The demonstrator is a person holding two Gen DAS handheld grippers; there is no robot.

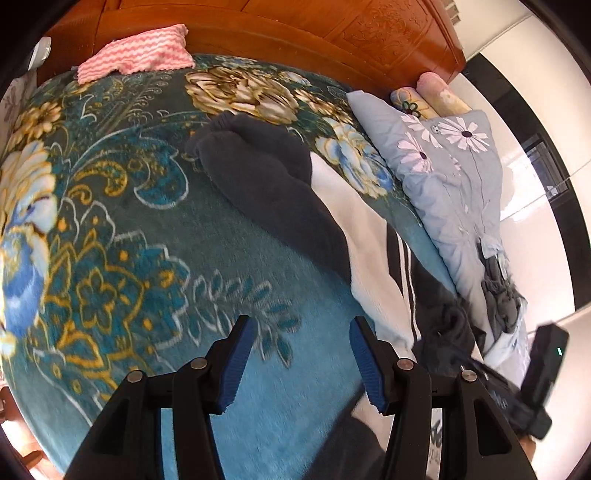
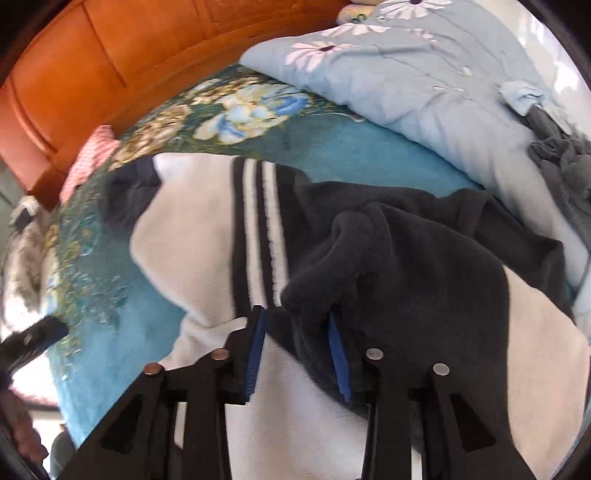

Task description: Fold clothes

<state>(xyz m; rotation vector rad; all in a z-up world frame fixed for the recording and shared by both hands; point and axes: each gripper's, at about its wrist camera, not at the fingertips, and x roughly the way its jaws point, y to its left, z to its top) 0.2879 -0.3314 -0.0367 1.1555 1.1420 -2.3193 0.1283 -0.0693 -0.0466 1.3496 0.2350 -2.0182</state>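
Pointing steeply down: left tongs (image 1: 301,354) spread over blanket (image 1: 147,240); right tongs (image 2: 297,347) parted astride dark sleeve (image 2: 332,280).

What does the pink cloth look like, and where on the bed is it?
Find the carved orange-brown wooden headboard. Right below it, at the top edge of the teal flowered blanket, lies the pink cloth. It alone has pink and white zigzag stripes.
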